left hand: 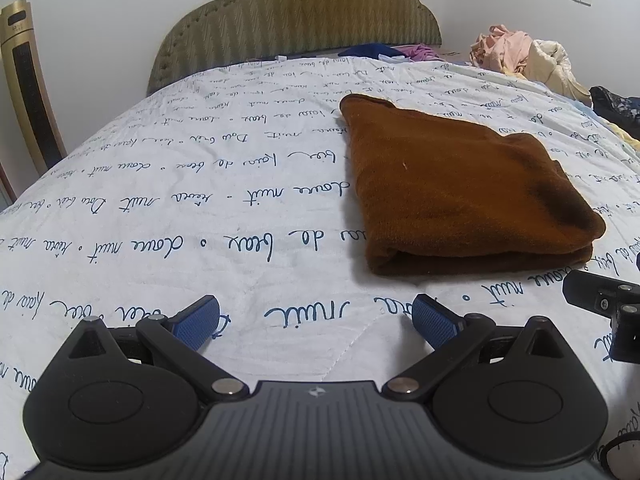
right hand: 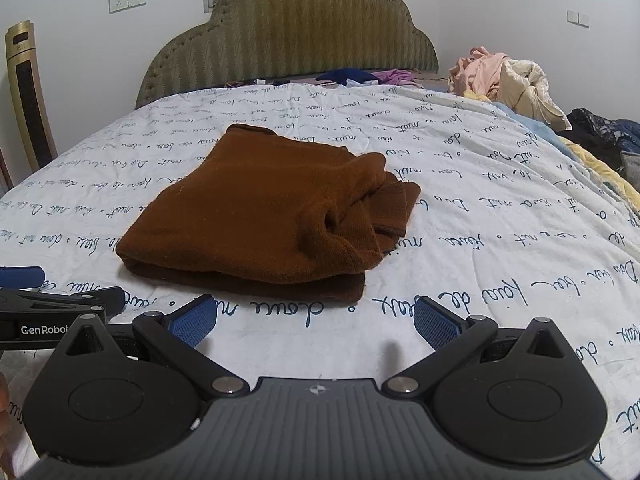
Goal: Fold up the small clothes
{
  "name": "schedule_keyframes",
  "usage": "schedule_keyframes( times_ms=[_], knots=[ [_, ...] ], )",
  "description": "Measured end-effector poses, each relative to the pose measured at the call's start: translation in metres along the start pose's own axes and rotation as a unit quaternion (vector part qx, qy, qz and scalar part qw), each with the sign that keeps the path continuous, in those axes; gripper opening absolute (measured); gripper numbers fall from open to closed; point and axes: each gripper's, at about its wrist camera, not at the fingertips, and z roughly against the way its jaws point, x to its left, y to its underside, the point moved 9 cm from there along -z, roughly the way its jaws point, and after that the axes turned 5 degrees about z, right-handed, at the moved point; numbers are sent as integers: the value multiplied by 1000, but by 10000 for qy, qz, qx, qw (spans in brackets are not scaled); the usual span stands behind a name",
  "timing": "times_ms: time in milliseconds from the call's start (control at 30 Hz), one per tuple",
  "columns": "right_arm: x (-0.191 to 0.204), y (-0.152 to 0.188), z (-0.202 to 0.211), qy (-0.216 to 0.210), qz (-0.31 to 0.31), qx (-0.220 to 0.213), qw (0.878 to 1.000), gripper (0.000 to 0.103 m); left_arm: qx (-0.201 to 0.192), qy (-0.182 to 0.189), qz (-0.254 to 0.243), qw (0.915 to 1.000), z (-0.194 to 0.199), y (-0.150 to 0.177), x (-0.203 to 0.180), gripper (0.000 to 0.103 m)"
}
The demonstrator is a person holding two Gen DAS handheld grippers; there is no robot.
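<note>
A brown knitted garment (left hand: 460, 188) lies folded into a thick rectangle on the white bedspread (left hand: 200, 200) with blue script. In the right wrist view the same brown garment (right hand: 264, 212) shows a bunched sleeve and ribbed cuff at its right side. My left gripper (left hand: 316, 320) is open, hovering low over the bedspread just short of the garment's near left corner, nothing between its blue pads. My right gripper (right hand: 314, 322) is open too, close in front of the garment's near edge. The left gripper's body (right hand: 52, 312) shows at the right wrist view's left edge.
An olive padded headboard (left hand: 296, 12) stands at the far end. A heap of pink and cream clothes (left hand: 520, 56) and dark clothes (left hand: 616, 104) lie along the bed's far right. Blue and purple garments (right hand: 360, 76) lie by the headboard. A tall gold appliance (left hand: 28, 88) stands at left.
</note>
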Motion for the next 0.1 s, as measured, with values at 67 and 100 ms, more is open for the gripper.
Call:
schedule_keyframes(
  times_ms=[67,100],
  knots=[
    [0,0,0,-12,-4,-6,10000,103,-38,-16,-33,10000,1,-1,-1,103],
    [-1,0,0,-27,-4,-9,10000,103,-60,-12,-58,10000,2,-1,-1,103]
  ],
)
